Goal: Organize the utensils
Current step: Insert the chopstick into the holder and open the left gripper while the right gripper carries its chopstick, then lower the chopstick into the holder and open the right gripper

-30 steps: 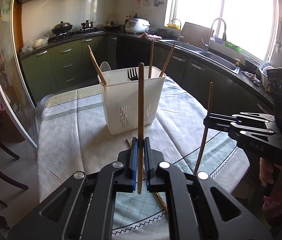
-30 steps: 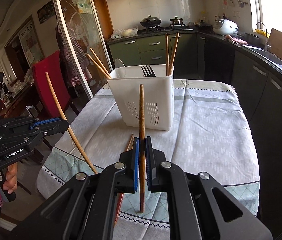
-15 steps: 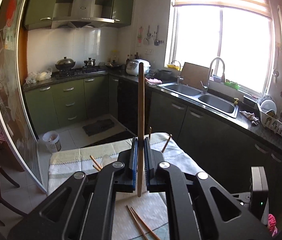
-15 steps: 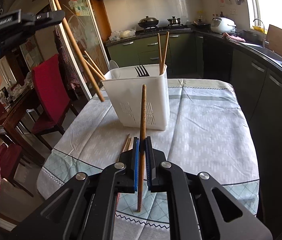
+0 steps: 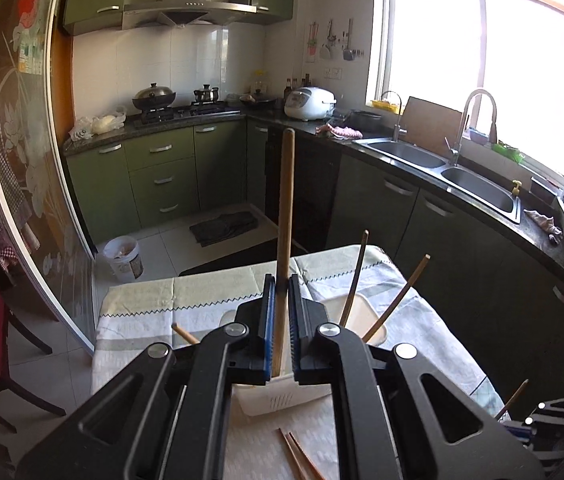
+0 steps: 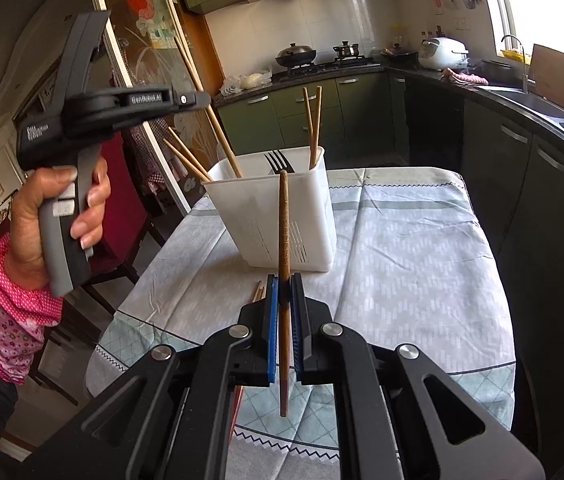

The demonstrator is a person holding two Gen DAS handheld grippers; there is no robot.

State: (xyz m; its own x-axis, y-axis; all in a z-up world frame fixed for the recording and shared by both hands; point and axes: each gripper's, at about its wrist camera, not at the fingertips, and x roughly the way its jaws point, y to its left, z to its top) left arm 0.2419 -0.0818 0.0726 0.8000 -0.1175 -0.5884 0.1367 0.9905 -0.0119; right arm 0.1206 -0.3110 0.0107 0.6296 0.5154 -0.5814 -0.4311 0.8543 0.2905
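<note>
My left gripper (image 5: 280, 280) is shut on a light wooden chopstick (image 5: 285, 216), held upright over the white utensil holder (image 5: 366, 312). In the right wrist view the left gripper (image 6: 207, 98) hangs up and to the left of the holder (image 6: 250, 208). Its chopstick (image 6: 218, 132) slants down, and the lower end dips behind the holder's rim. My right gripper (image 6: 284, 280) is shut on a dark brown chopstick (image 6: 284, 220), upright, in front of the holder and apart from it. The holder contains a black fork (image 6: 278, 160) and several chopsticks (image 6: 312, 128).
Two loose chopsticks (image 5: 298, 456) lie on the patterned tablecloth (image 6: 402, 264) just before the holder. A red chair (image 6: 122, 208) stands at the table's left side. Dark kitchen cabinets (image 6: 542, 200) and a sink (image 5: 478, 188) run along the right.
The left gripper rose from table height and swung over the holder, bringing its chopstick's lower end to the holder's rim. The right gripper and its chopstick stayed about where they were.
</note>
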